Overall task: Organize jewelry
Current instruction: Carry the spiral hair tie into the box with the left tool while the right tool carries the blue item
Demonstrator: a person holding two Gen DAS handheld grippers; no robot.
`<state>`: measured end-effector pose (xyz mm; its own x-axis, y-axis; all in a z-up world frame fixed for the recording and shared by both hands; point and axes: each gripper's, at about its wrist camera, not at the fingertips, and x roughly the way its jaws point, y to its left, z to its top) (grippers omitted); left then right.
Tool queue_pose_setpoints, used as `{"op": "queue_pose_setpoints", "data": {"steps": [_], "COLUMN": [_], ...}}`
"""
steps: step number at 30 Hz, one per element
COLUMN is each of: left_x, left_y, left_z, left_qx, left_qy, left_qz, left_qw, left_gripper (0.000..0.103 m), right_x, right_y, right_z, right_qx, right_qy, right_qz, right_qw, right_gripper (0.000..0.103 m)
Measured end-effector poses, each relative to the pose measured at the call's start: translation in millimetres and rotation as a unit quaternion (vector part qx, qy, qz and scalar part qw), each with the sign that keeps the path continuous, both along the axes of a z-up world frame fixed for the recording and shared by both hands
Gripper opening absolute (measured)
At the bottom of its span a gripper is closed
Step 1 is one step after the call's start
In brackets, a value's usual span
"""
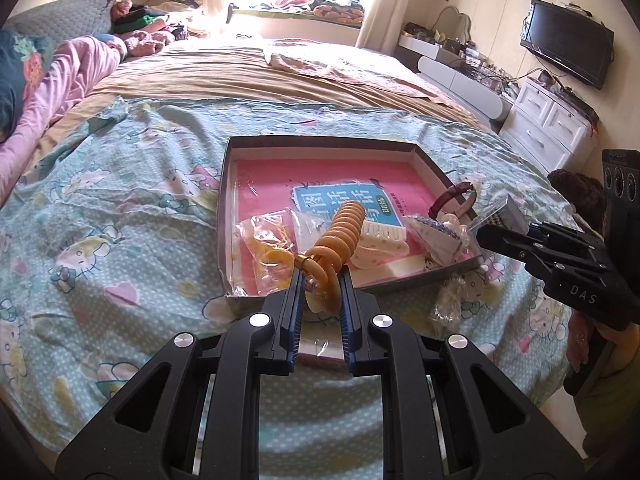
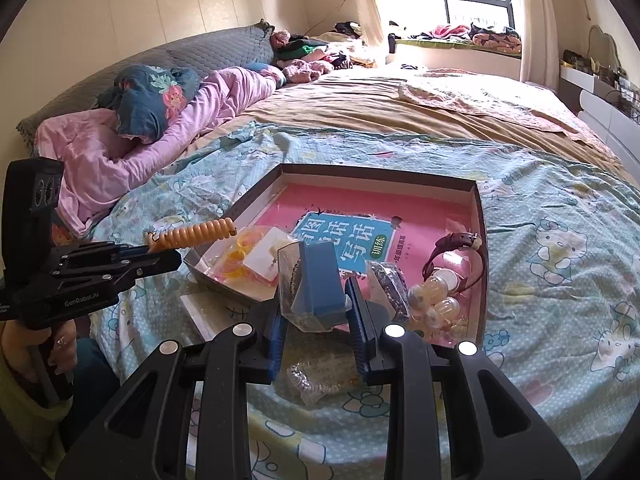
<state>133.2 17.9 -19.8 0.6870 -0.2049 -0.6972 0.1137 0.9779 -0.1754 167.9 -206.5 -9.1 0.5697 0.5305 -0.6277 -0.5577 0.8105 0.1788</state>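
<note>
A: In the left wrist view, what has the left gripper (image 1: 320, 280) got?

B: Its jaws are nearly shut, clamped on an orange spiral hair tie (image 1: 340, 236), which sticks up and forward over the near edge of the tray (image 1: 320, 143). The tray lies on the bed (image 1: 120, 208), near its right edge. A pink book (image 1: 280, 172) covers its floor; a yellow packet (image 1: 268, 248), a white hair claw (image 1: 380, 246) and a watch (image 1: 454, 196) crowd the near half. The far half is bare book.

A: And the right gripper (image 1: 490, 232)?

B: It reaches in from the right, past the tray's near right corner, closed on a clear box (image 1: 506, 212).

A: Right wrist view?

B: The right gripper (image 2: 316, 312) is closed as far as the clear box (image 2: 316, 280) with its blue insert allows, above the tray's (image 2: 480, 216) near edge. Pearly beads (image 2: 434, 294) and the watch (image 2: 456, 242) sit by the right wall. The left gripper (image 2: 160, 254) holds the hair tie (image 2: 192, 234) outside the tray's left corner. A clear bag (image 2: 316, 376) lies on the bed (image 2: 560, 240) below the jaws.
</note>
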Motion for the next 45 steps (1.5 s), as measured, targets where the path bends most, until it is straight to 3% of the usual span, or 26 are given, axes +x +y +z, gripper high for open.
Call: {"op": "queue_pose_setpoints", "data": {"steps": [24, 45], "left_x": [41.5, 62.4], "left_y": [2.3, 15.9], "left_z": [-1.5, -32.2], "left_qx": [0.006, -0.013], "left_qy": [0.001, 0.021], "left_qz": [0.033, 0.060], "left_qw": [0.9994, 0.9979], "left_gripper": [0.010, 0.010], "right_x": [42.9, 76.0], "right_y": [1.7, 24.8], "right_z": [4.9, -38.8], "right_qx": [-0.005, -0.037], "right_qy": [-0.023, 0.020], "right_qz": [-0.021, -0.023], "right_qw": [1.000, 0.999], "right_gripper": [0.026, 0.026]}}
